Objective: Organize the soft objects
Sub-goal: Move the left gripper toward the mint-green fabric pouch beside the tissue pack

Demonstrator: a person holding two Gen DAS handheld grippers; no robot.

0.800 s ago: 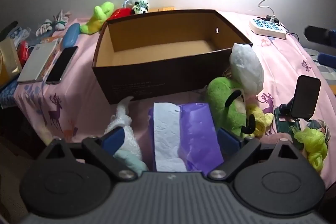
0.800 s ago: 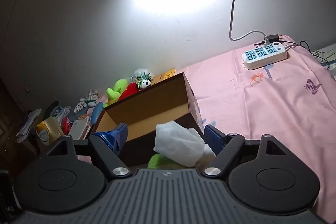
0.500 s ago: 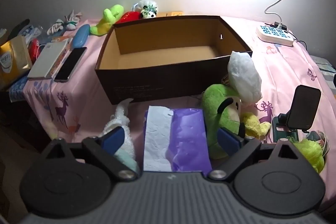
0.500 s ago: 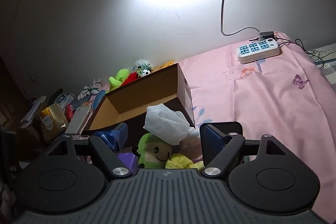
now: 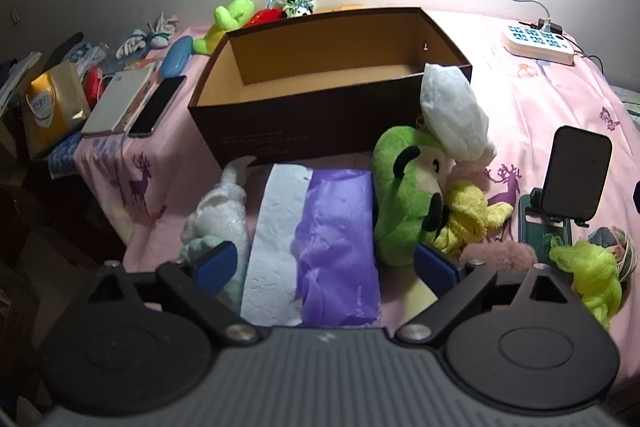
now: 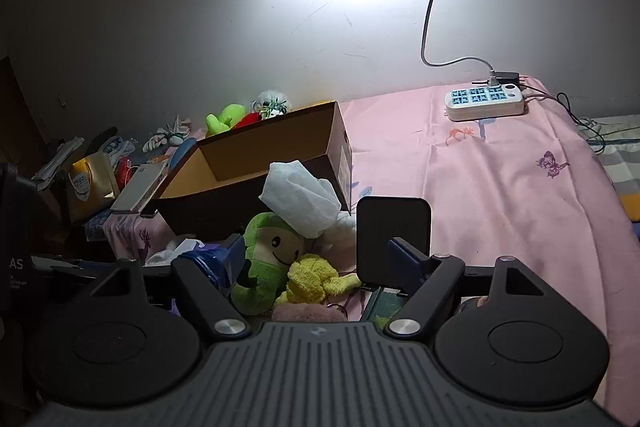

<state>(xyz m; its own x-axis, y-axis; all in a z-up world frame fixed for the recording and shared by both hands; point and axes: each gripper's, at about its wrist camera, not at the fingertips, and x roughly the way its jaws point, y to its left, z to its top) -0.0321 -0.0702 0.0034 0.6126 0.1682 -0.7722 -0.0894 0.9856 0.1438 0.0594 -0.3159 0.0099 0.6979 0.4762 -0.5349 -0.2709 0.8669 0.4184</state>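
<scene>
An open brown cardboard box [image 5: 320,115] stands empty on the pink cloth; it also shows in the right wrist view [image 6: 256,167]. In front of it lie a green plush [image 5: 408,195] with a white tissue bag [image 5: 452,115] on top, a yellow plush [image 5: 472,215], a white plush [image 5: 220,211] and a purple-and-white tissue pack [image 5: 320,239]. My left gripper [image 5: 324,263] is open over the tissue pack, holding nothing. My right gripper [image 6: 316,263] is open above the green plush [image 6: 268,259] and yellow plush [image 6: 316,279], holding nothing.
A black phone on a green stand [image 5: 576,179] and a neon green yarn bundle [image 5: 588,271] sit at the right. A power strip [image 5: 536,43] lies at the back right. Books, a phone [image 5: 156,107] and a yellow bag [image 5: 52,107] crowd the left. More plush toys [image 5: 236,15] sit behind the box.
Both grippers have pulled back and up from the box, so more of the pile in front shows. The right gripper now looks down on the green and yellow plush. Nothing was grasped.
</scene>
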